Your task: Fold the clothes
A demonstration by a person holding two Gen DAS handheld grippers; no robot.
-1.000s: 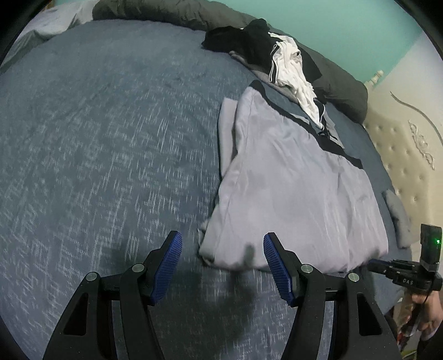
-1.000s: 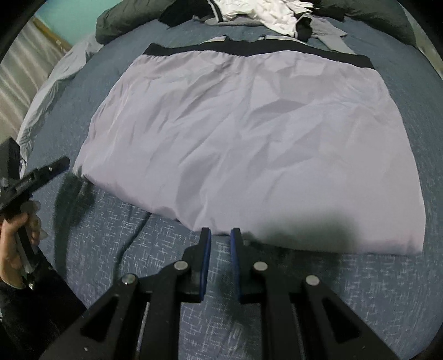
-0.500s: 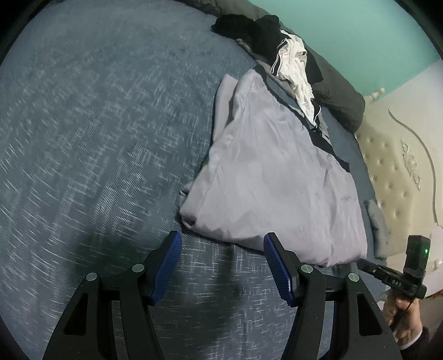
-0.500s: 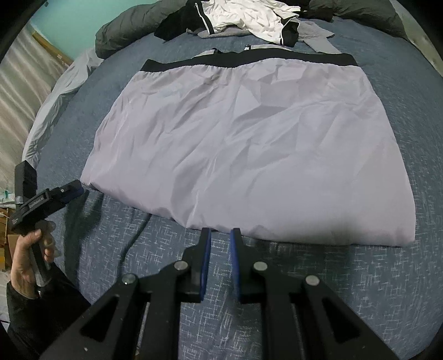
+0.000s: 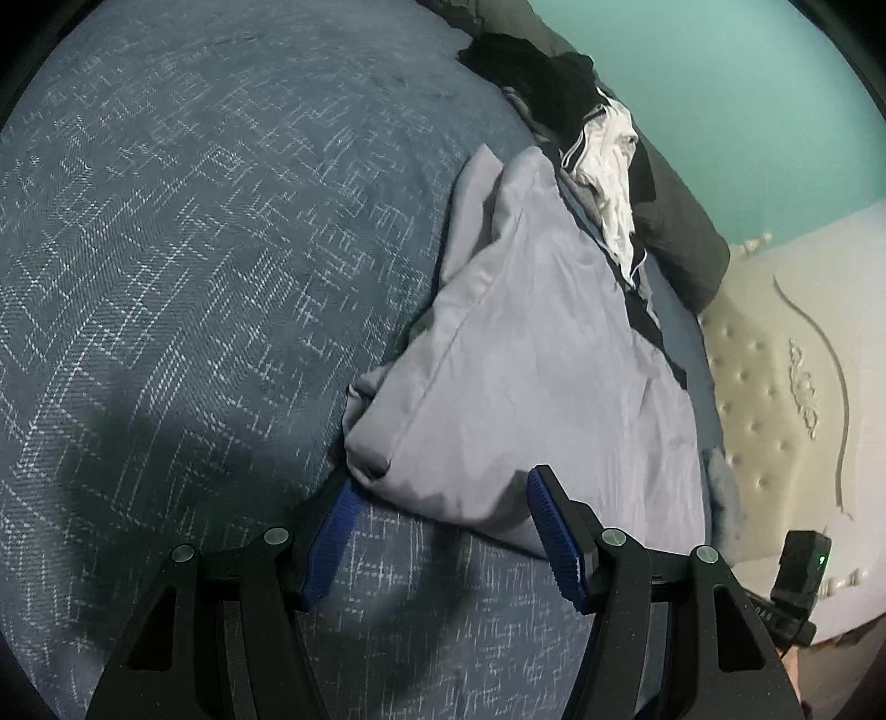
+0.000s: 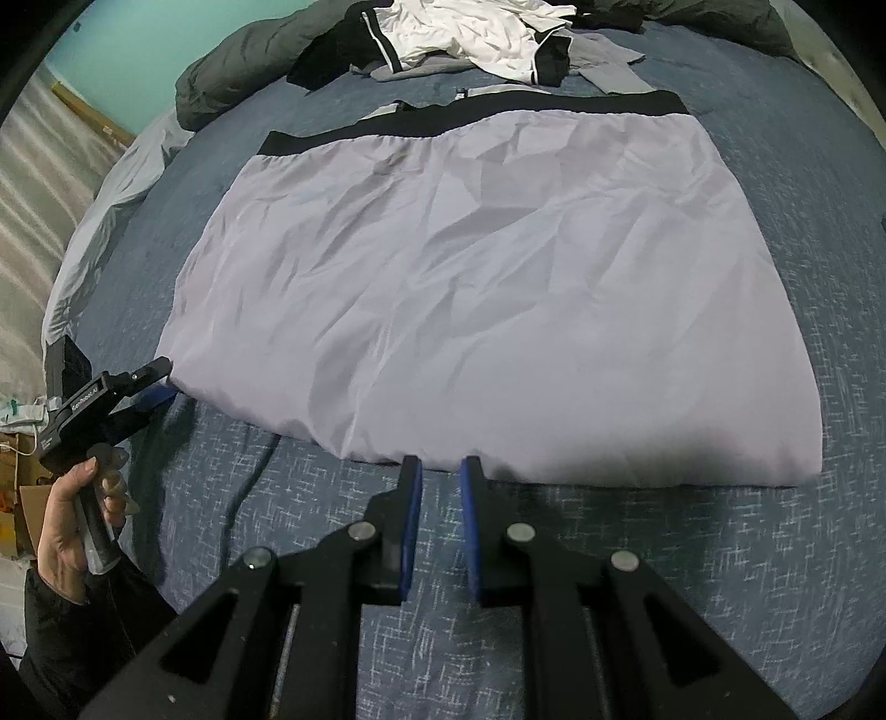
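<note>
Closest to me, the right gripper (image 6: 440, 471) hangs just short of the near hem of the pale lilac garment (image 6: 498, 299), jaws nearly closed with only a thin gap and nothing in them. Over at about 9 o'clock from it, the left gripper (image 5: 437, 493) sits at the garment's corner, jaws wide, straddling the bunched edge but not pinching it as far as I can tell (the fisheye makes that contact hard to read). The garment lies spread flat on the blue bedspread (image 6: 609, 554), black waistband at the 12 o'clock end. Looks like the grab-the-hem step. Next I'd guess both need to clamp the near edge and carry it toward the waistband. Beyond that, a pile of unfolded clothes (image 6: 470, 33) waits.
</note>
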